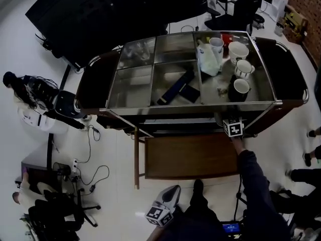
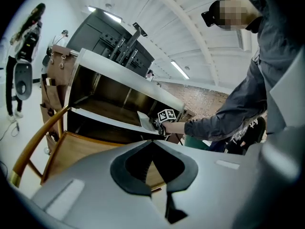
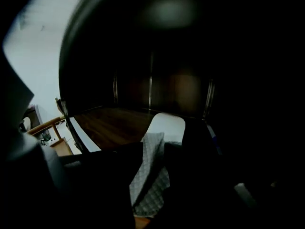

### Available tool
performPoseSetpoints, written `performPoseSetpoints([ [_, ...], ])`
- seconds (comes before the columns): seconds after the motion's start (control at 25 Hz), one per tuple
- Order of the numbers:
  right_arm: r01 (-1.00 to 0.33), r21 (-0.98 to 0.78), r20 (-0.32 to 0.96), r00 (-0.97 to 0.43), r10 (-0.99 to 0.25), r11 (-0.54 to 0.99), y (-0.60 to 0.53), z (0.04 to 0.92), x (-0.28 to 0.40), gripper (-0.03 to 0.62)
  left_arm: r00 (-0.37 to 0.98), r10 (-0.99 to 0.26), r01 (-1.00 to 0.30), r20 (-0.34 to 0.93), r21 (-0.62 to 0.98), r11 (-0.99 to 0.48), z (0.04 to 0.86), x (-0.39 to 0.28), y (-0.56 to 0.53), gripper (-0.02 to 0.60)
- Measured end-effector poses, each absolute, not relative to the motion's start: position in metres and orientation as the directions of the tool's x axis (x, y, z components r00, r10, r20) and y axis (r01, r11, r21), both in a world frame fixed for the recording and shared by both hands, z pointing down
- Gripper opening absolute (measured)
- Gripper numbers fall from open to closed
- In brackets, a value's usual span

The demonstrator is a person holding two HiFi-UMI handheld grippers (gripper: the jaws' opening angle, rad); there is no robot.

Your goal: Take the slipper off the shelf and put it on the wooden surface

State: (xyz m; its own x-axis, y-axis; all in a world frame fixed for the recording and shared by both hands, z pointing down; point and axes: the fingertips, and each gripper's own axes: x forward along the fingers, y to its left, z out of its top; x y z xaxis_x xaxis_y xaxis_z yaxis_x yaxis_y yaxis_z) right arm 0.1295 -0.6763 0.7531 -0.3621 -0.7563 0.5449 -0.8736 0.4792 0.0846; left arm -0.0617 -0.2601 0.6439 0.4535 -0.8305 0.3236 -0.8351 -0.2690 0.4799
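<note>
The slipper (image 3: pixel 165 126) lies on the dark shelf (image 3: pixel 112 125) under the cart's top; it has a white sole and a grey checked strap (image 3: pixel 151 175). My right gripper (image 3: pixel 153 185) reaches into that shelf, jaws open on either side of the slipper. In the head view only its marker cube (image 1: pixel 233 128) shows at the cart's front edge, and the slipper is hidden. The wooden surface (image 1: pixel 190 157) stands just below and in front of the cart. My left gripper (image 1: pixel 163 211) hangs low near my body, shut and empty, its tip (image 2: pixel 153 142) aimed over the wooden surface (image 2: pixel 81 149).
The cart's metal top (image 1: pixel 135 79) carries several mugs (image 1: pixel 238 51), a white jug (image 1: pixel 208 59) and a dark flat object (image 1: pixel 175 87). Cables (image 1: pixel 93 177) and an office chair (image 1: pixel 55 210) are at the floor's left. A person's shoes (image 1: pixel 307 157) are at the right.
</note>
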Motion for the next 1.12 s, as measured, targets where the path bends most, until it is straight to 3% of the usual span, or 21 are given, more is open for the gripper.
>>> performPoseSetpoints([
  [0.08,-0.876,0.098,0.587,-0.332,-0.738,0.472,-0.693,0.768,0.128,0.119,0.434,-0.839,-0.841,0.330,0.482,-0.246,0.647,-0.069,-0.262,0.015],
  [0.2,-0.877,0.102,0.652,-0.298,-0.697,0.469,-0.698,0.789,0.122,0.008,0.421,-0.846,-0.842,0.327,0.487,-0.231,0.652,-0.073,-0.261,0.015],
  [0.44,-0.875,0.107,0.577,-0.332,-0.747,0.472,-0.655,0.745,0.105,0.005,0.467,-0.834,-0.821,0.295,0.496,-0.284,0.653,-0.065,-0.255,0.015],
  [0.72,-0.880,0.062,0.505,-0.379,-0.775,0.471,-0.486,0.743,0.095,0.005,0.540,-0.802,-0.784,0.257,0.500,-0.368,0.641,-0.056,-0.222,0.015],
  [1.04,-0.918,0.032,0.696,-0.264,-0.668,0.396,-0.388,0.851,0.109,0.009,0.537,-0.797,-0.798,0.277,0.473,-0.373,0.641,-0.083,-0.162,0.015],
  [1.12,-0.927,0.038,0.725,-0.233,-0.649,0.374,-0.391,0.859,0.113,0.047,0.534,-0.798,-0.800,0.280,0.472,-0.370,0.643,-0.090,-0.149,0.015],
])
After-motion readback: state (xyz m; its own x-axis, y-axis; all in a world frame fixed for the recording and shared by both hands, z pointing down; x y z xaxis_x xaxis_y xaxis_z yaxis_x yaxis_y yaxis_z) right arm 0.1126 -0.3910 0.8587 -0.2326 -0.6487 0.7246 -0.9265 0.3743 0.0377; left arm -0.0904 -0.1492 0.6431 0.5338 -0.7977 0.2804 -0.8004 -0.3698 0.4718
